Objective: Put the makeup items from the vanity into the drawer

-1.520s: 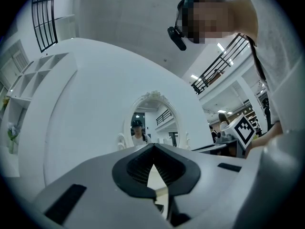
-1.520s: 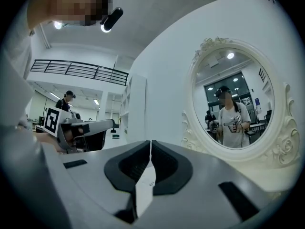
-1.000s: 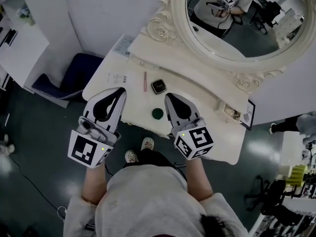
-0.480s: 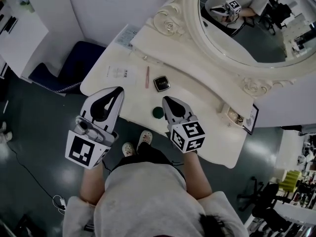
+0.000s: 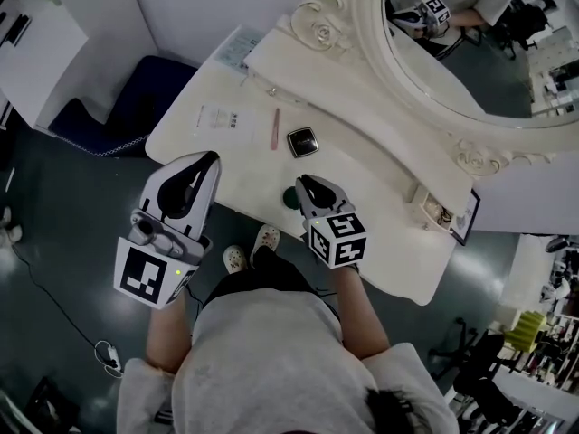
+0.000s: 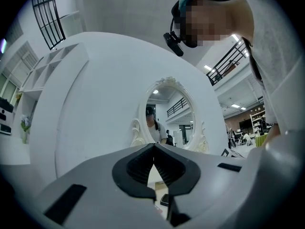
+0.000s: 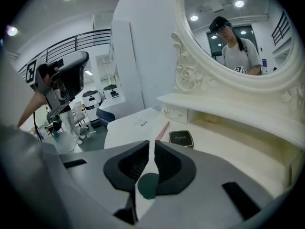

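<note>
Beside right gripper [image 5: 305,183], green jar [image 5: 289,197] perhaps.

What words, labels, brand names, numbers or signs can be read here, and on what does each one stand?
Nothing reads as quotable text.
Black compact: pale print on its lid, too blurred to read.
Paper sheet on the vanity: small dark print, too small to read.
Left gripper and right gripper: square black-and-white markers on their cubes, no letters.

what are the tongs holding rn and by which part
Nothing. The left tongs and right tongs are both shut and empty; the green round item by the right pair is not gripped.
</note>
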### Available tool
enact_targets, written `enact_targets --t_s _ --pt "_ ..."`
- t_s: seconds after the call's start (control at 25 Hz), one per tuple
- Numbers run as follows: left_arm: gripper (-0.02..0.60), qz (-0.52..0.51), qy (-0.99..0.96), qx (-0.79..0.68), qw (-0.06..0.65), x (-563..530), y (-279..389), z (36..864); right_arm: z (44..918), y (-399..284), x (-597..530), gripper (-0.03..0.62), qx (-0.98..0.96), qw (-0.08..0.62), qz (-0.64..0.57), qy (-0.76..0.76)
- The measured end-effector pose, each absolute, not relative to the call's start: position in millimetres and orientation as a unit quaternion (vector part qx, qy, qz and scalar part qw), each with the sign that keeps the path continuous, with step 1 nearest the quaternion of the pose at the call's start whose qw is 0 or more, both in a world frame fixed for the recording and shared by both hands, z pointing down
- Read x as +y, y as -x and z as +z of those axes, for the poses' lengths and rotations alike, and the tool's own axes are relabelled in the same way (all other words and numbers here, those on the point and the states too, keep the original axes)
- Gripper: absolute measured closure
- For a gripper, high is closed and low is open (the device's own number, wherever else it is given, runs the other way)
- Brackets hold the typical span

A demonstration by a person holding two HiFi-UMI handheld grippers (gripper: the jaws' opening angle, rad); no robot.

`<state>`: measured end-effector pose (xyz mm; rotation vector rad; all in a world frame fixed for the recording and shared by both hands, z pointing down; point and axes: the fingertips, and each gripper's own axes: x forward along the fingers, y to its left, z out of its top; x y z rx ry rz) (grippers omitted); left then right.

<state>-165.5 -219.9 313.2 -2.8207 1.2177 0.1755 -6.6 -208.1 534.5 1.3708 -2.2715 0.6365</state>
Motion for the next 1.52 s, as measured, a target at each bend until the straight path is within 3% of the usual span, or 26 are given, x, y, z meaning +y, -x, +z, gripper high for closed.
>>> enact_targets --t_s 0.12,0.24,0.88,1.2,1.32,1.4,1.52 --pt "0.566 0.054 0.915 0.4 0.029 -222 167 317 550 4 -207 0.564 -0.809 0.223 0.238 -0.489" --pt "0.566 0.05 0.914 0.402 0.025 -224 168 321 562 3 -205 0.475 -0.805 0.239 0.248 -0.484" --pt "0.566 0.041 0.907 0.419 0.019 -225 173 329 609 9 -183 0.395 -0.797 0.315 0.271 -0.439" --pt "0.566 0.037 0.904 0.426 0.015 -225 178 331 618 12 -178 0.402 -0.795 0.339 0.257 -0.432" --pt "0.566 0.037 0.904 0.425 0.016 -224 177 330 616 13 -177 0.449 -0.794 0.339 0.252 -0.436" --pt "0.566 0.04 0.904 0.424 0.018 -223 178 329 614 11 -179 0.556 -0.788 0.341 0.241 -0.452" --pt "0.566 0.04 0.906 0.422 0.02 -222 177 328 613 9 -180 0.557 -0.786 0.33 0.251 -0.459"
